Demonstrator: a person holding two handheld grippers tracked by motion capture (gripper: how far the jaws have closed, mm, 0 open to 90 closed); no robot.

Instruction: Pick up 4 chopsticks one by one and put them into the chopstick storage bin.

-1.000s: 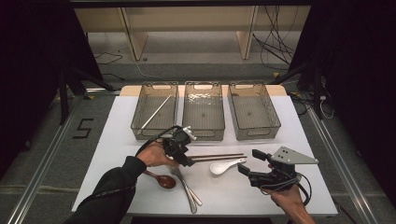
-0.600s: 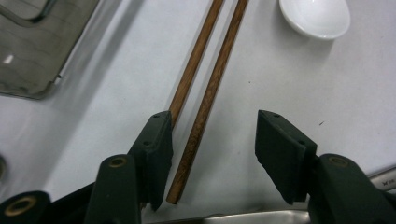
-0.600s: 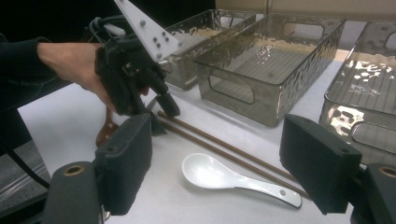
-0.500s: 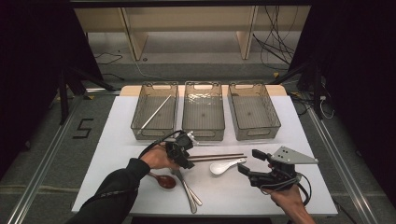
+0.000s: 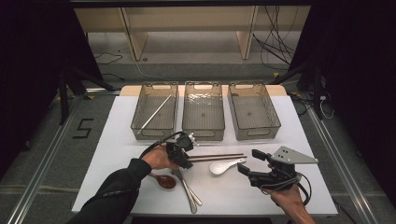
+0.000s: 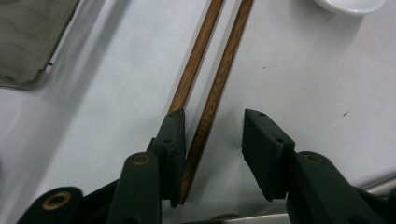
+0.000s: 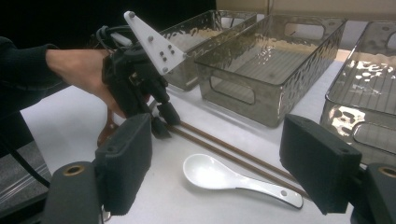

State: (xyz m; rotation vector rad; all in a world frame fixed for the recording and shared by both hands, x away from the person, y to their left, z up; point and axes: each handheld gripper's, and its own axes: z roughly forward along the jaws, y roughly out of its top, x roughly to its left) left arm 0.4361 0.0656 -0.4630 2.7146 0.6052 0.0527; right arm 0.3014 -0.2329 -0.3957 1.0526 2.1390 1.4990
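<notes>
Two brown wooden chopsticks [image 5: 217, 157] lie side by side on the white table [image 5: 116, 140] just in front of the three clear bins [image 5: 203, 109], with a white ceramic spoon [image 5: 224, 166] close beside them and a dark wooden spoon [image 5: 163, 180] and metal cutlery [image 5: 187, 191] near my left forearm. My left gripper [image 6: 212, 140] points down at the chopsticks' near ends, jaws parted and gripping nothing, one stick between them and the other against the left jaw. Since a second ago it has edged slightly toward the sticks, while my right gripper [image 5: 246, 163] has stayed wide open and empty beside the white spoon.
</notes>
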